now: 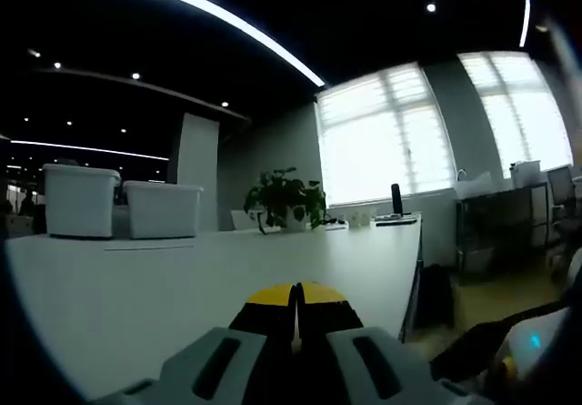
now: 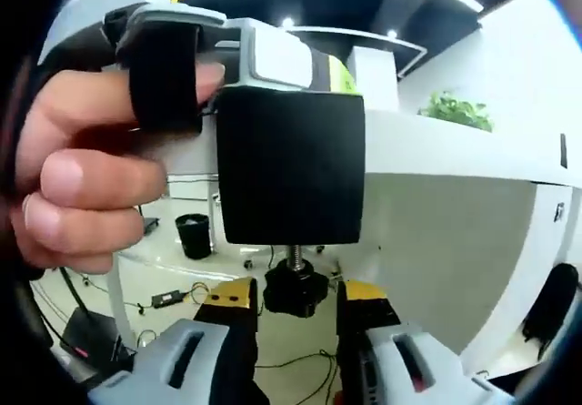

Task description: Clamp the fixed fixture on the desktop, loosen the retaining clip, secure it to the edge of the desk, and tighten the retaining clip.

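Two grippers, one clamp fixture, one white desk.

Left gripper [image 1: 296, 298] — left gripper view: yellow-tipped black jaws pressed together, nothing visible between them, rising over the white desk top [image 1: 182, 278]. On the far part of the desk stand two white storage bins [image 1: 123, 203] side by side, a potted plant [image 1: 286, 198] near the middle, and a small dark upright object [image 1: 396, 199] toward the window end; what it is cannot be told. Bright windows with blinds [image 1: 427, 127] lie behind.

Right gripper [image 2: 296, 298] — right gripper view: jaws spread, yellow pads to either side of the black screw knob [image 2: 295, 289] of the clamp fixture [image 2: 291, 164]. The knob sits between the two jaw tips; whether the pads touch it cannot be told. A threaded screw runs up from the knob into the fixture's black block, which hangs at the desk edge [image 2: 455, 155], just above the jaws. A person's hand [image 2: 86, 173] grips the grey handle of the other gripper at upper left, a finger through a black strap. A black bin [image 2: 193, 235] and loose cables [image 2: 173, 298] lie on the floor under the desk. The green plant [image 2: 457, 110] shows above the desk edge at right.
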